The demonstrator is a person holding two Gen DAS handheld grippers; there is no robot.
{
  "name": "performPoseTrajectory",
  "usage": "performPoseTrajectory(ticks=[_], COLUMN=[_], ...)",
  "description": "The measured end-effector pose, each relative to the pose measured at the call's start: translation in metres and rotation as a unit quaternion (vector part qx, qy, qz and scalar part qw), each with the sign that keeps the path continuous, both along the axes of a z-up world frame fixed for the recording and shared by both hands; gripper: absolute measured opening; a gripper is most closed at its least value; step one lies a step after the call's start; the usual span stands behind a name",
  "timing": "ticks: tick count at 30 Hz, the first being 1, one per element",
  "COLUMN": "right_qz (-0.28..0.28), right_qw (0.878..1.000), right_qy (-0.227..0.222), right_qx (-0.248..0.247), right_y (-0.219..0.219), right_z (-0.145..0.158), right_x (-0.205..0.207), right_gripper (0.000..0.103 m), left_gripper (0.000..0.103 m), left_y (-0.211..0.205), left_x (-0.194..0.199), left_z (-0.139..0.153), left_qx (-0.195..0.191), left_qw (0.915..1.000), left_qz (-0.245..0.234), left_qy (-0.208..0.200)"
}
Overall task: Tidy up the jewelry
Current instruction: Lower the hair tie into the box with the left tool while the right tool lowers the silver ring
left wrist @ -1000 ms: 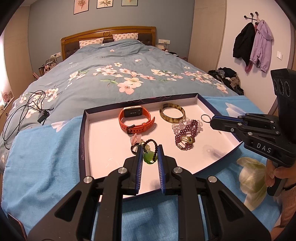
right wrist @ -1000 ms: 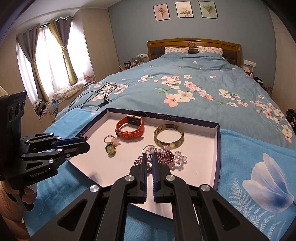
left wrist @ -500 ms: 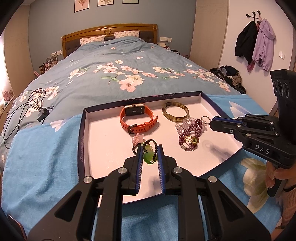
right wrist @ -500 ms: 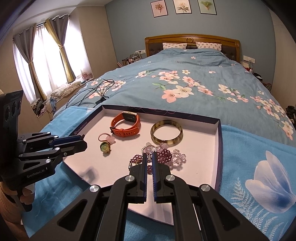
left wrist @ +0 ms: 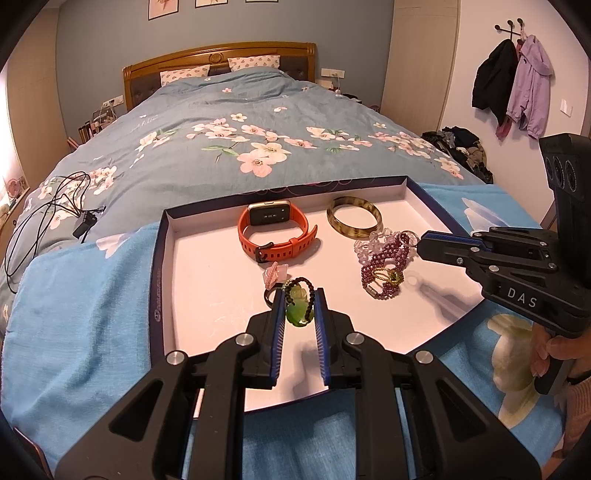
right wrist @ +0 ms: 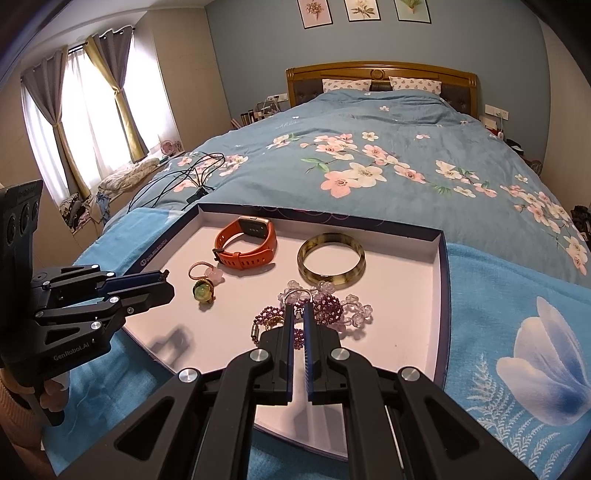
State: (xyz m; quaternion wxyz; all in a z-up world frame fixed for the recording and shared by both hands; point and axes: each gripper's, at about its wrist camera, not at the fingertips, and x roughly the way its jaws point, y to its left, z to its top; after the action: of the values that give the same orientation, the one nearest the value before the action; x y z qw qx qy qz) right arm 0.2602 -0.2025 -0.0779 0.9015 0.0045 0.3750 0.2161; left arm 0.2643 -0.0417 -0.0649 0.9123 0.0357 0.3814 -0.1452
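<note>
Jewelry lies in the white tray: the left gripper pinches the green pendant, the right gripper nips a thin silver ring touching the purple beads, which might snag and drag

The right gripper hides part of the purple bead bracelet.

Bedroom with blue-grey wall; wooden headboard and two pillows; floral blue duvet over the bed; three framed prints; curtained window bright with daylight; coats on wall hooks; clothes pile on floor.
</note>
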Motion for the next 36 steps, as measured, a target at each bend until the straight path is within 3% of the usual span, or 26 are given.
performPoseTrajectory(ticks=[36], right_qz=[-0.001], right_qw=[1.0], right_qy=[0.025], right_qx=[-0.012], right_y=[0.011], right_z=[-0.015], right_x=[0.011], right_gripper=[0.003], left_gripper=[0.016], left_y=[-0.005], left_x=[0.014], left_z=[-0.017], left_qx=[0.006], left_qw=[0.9996], left_qz=[0.009], left_qy=[0.026])
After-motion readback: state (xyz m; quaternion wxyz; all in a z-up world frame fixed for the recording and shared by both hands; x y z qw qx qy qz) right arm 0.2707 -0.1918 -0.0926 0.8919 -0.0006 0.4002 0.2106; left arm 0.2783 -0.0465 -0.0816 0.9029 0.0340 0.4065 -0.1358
